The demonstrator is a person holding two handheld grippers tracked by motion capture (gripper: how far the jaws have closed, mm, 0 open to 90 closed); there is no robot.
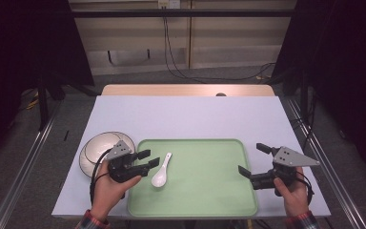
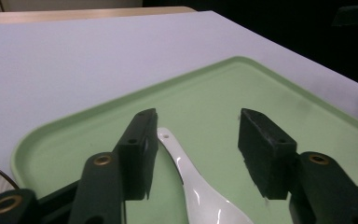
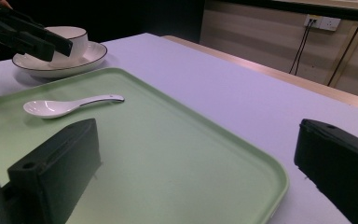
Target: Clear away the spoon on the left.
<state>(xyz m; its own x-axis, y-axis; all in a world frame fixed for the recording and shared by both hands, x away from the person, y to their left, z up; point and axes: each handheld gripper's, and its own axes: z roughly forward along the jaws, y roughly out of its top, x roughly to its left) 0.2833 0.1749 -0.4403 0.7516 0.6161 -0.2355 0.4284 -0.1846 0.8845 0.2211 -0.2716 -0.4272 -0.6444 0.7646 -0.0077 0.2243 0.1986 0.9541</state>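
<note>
A white ceramic spoon (image 1: 162, 171) lies on the left part of a green tray (image 1: 205, 191), bowl end toward me. My left gripper (image 1: 151, 158) is open just left of the spoon. In the left gripper view the spoon (image 2: 200, 191) rests on the tray (image 2: 261, 84) between the spread jaws of that gripper (image 2: 199, 116), close to the left one. My right gripper (image 1: 251, 159) is open at the tray's right edge. In the right gripper view that gripper (image 3: 196, 135) has one jaw over the tray (image 3: 168, 154) and the other over the table, with the spoon (image 3: 60, 106) far off.
A white bowl (image 3: 70, 37) stands on a black-rimmed plate (image 3: 93, 56) left of the tray, partly hidden behind my left hand as bowl and plate (image 1: 97, 148). The lavender table (image 1: 186, 114) ends in a wooden strip (image 1: 186, 89). Cables lie on the floor beyond.
</note>
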